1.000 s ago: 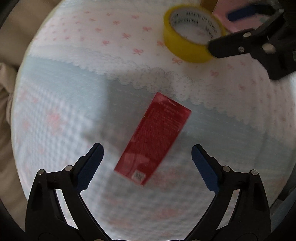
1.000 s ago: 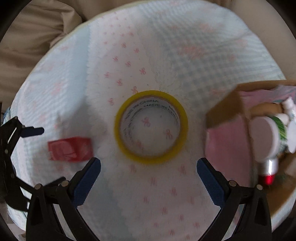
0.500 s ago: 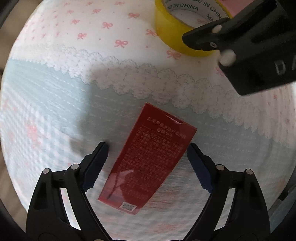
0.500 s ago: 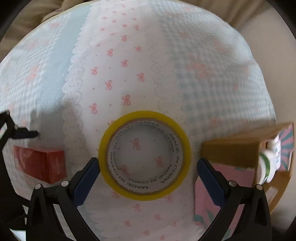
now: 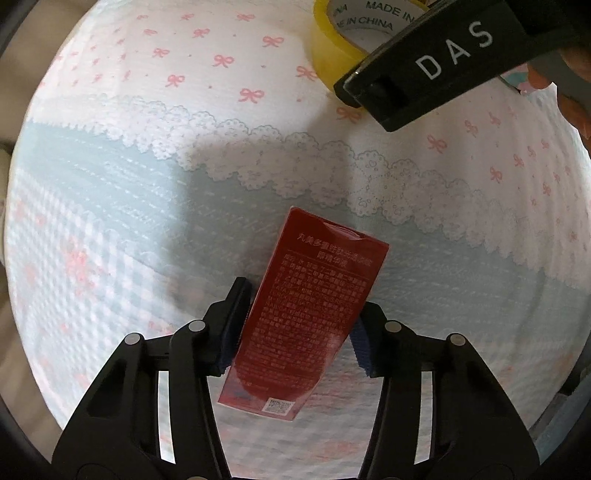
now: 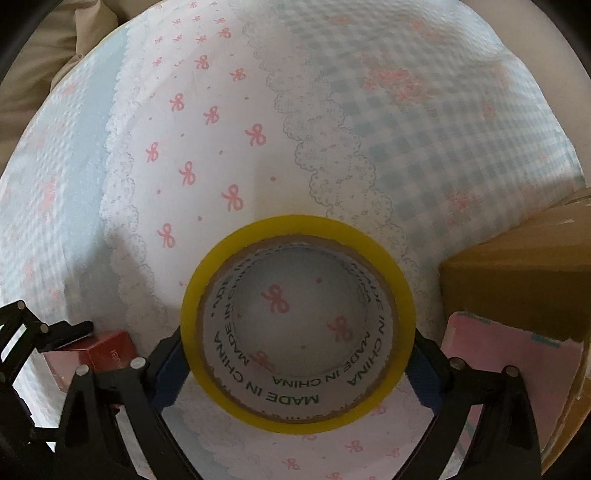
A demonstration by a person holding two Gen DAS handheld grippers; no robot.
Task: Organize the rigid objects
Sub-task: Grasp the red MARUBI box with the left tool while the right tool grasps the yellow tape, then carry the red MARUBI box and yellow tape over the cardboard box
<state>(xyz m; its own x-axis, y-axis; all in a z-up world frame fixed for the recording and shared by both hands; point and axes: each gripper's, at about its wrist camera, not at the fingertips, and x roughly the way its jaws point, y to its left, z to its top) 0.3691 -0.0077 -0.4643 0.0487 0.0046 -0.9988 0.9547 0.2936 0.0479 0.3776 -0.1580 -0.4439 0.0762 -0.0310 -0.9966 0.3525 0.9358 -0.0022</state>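
A red carton (image 5: 306,310) with small print lies on the patterned cloth. My left gripper (image 5: 297,328) is shut on the red carton, its blue pads pressed on both long sides. A yellow tape roll (image 6: 295,321) lies flat on the cloth. My right gripper (image 6: 295,369) is shut on the tape roll, its pads touching the rim on both sides. The roll also shows in the left wrist view (image 5: 340,33), partly hidden by the right gripper's black body (image 5: 436,62). The carton's end shows in the right wrist view (image 6: 107,349).
A brown cardboard box (image 6: 524,280) with pink lining (image 6: 498,365) stands right of the tape roll. The cloth (image 5: 147,184) has pink bows, lace bands and blue check. Beige fabric (image 6: 37,55) lies beyond the cloth's far left edge.
Both grippers moved down and forward and closed. The left pads now clamp the red carton. The right pads now touch the tape roll's rim.
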